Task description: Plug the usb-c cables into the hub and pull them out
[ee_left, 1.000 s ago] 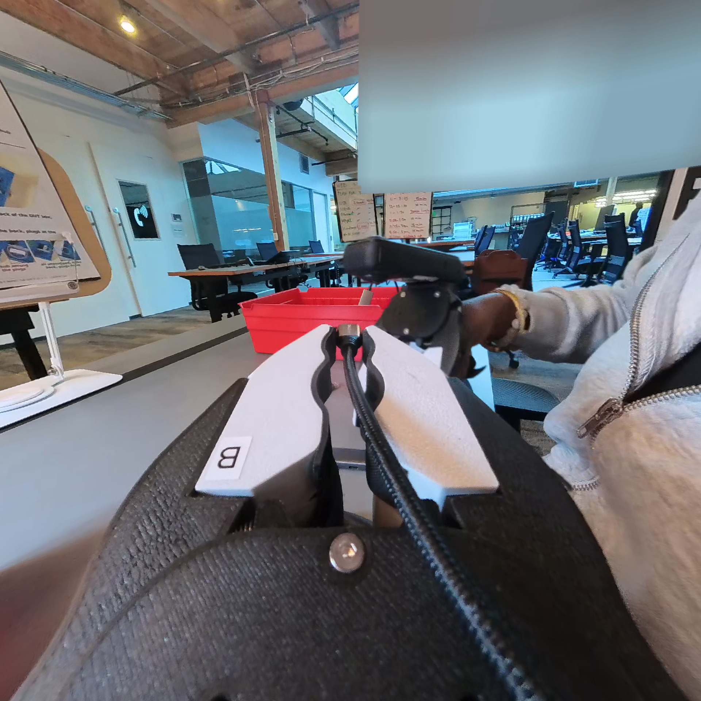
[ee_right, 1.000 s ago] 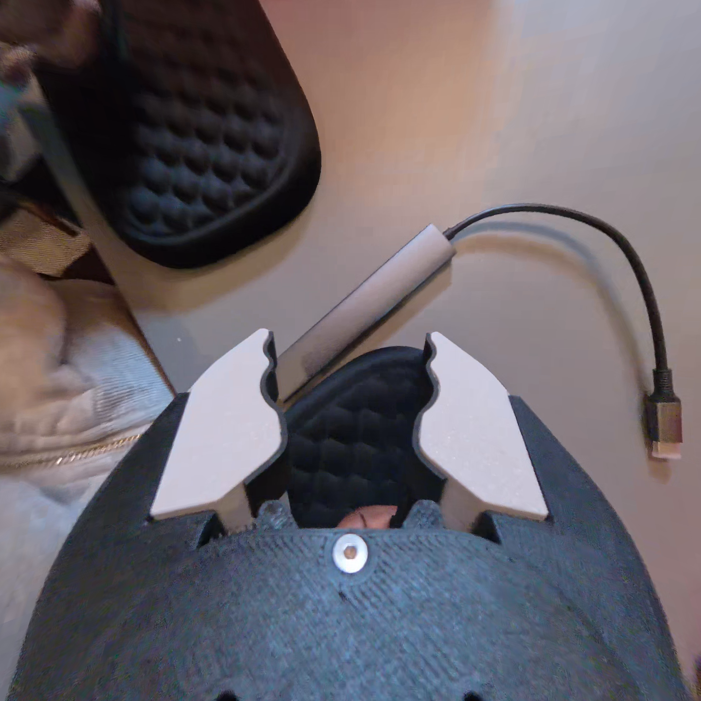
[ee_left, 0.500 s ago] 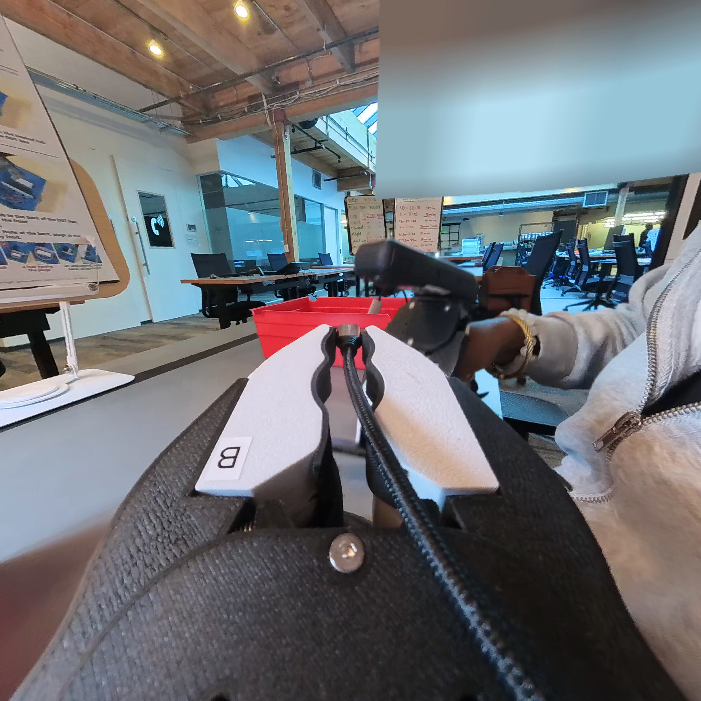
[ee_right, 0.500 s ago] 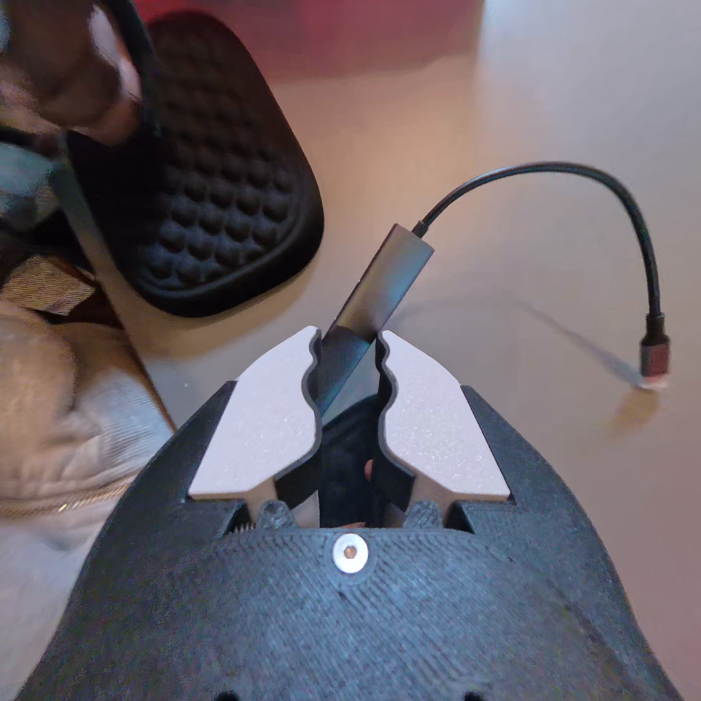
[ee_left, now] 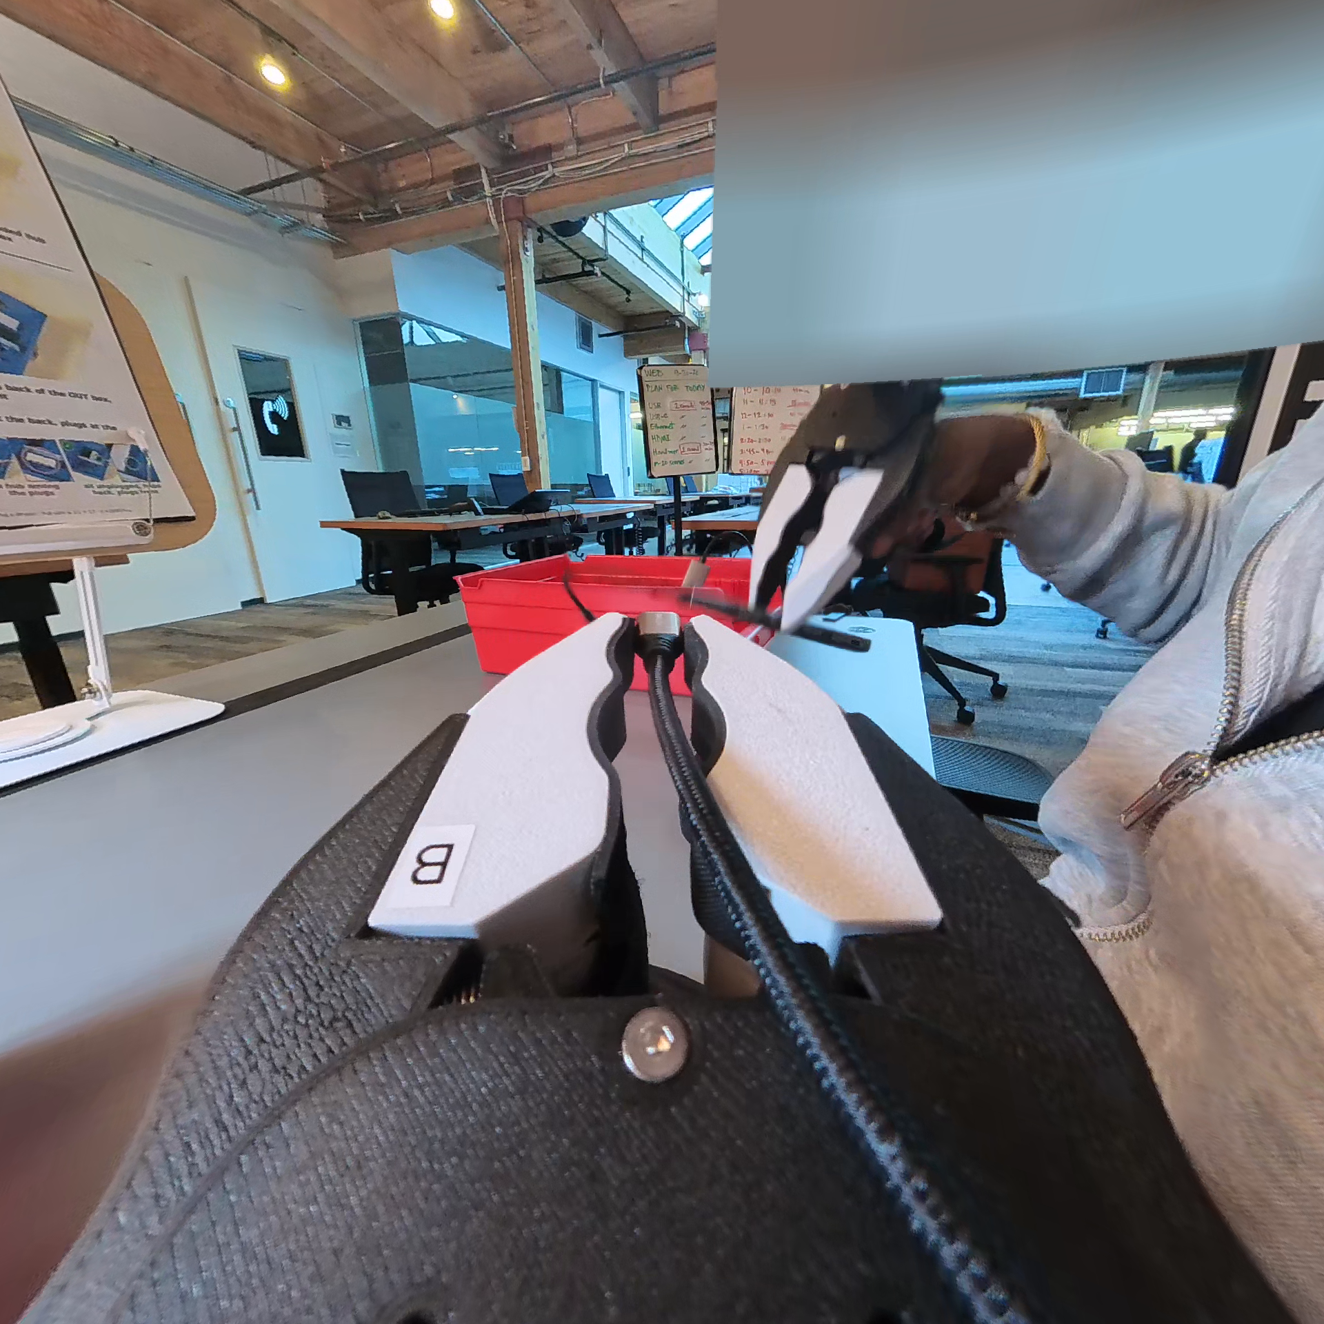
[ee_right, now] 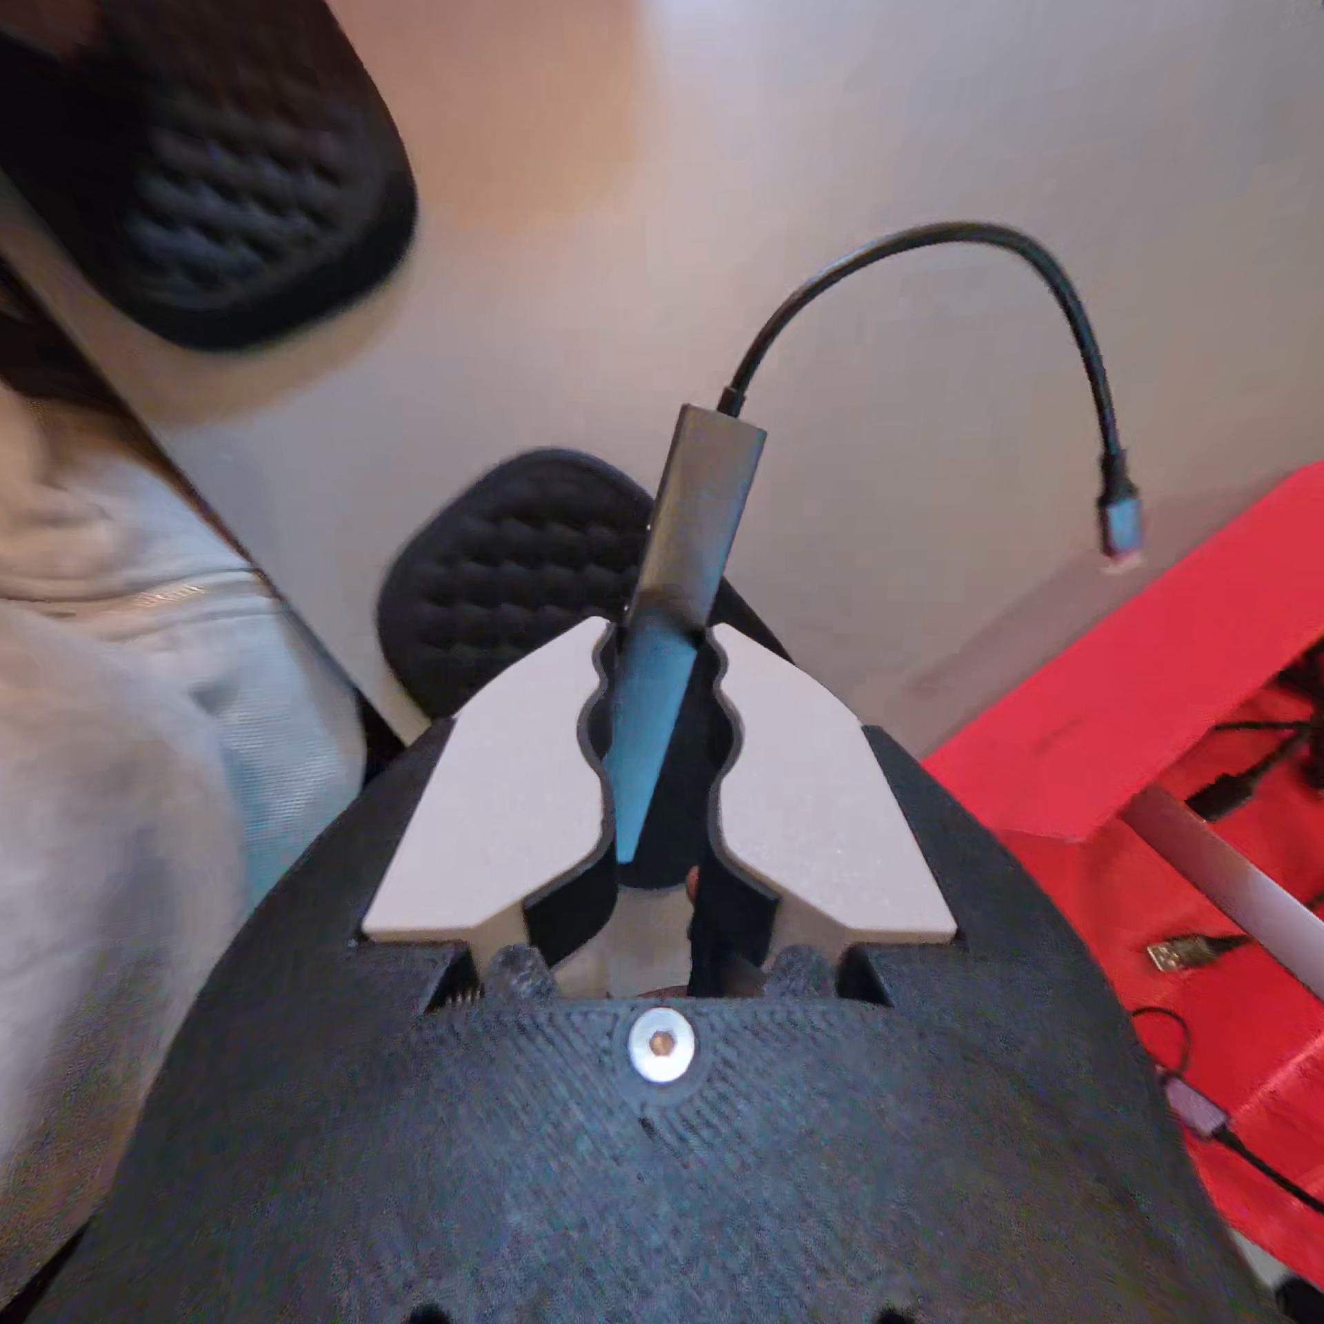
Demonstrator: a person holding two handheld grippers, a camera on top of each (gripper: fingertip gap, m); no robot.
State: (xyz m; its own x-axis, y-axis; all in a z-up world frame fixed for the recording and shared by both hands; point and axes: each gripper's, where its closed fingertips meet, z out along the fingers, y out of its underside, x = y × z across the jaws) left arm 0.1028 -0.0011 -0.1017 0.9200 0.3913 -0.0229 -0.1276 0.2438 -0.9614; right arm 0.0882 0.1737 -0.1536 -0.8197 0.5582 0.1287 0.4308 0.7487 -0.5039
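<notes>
A: Hub (ee_right: pixel 698 516) dark grey, cable (ee_left: pixel 706 817) braided black, bin (ee_left: pixel 544 609) red.
B: Fingers (ee_left: pixel 526 774) white; the pad (ee_right: pixel 516 566) looks black and honeycombed, though it's blurred.

Two claws: the left claw (ee_left: pixel 653 630) clamps one braided cable (ee_left: pixel 670 723), and the right claw (ee_right: pixel 659 634) clamps one hub (ee_right: pixel 706 501). The hub has one short lead (ee_right: pixel 1003 243) ending in one plug (ee_right: pixel 1121 526). One red bin (ee_left: pixel 544 609) stands on the far side of one worktop (ee_left: pixel 215 788). Inside the bin at least three loose connectors (ee_right: pixel 1189 953) show. Two whiteboards (ee_left: pixel 677 419) stand far off, and one sign stand (ee_left: pixel 79 401) is at the left.
</notes>
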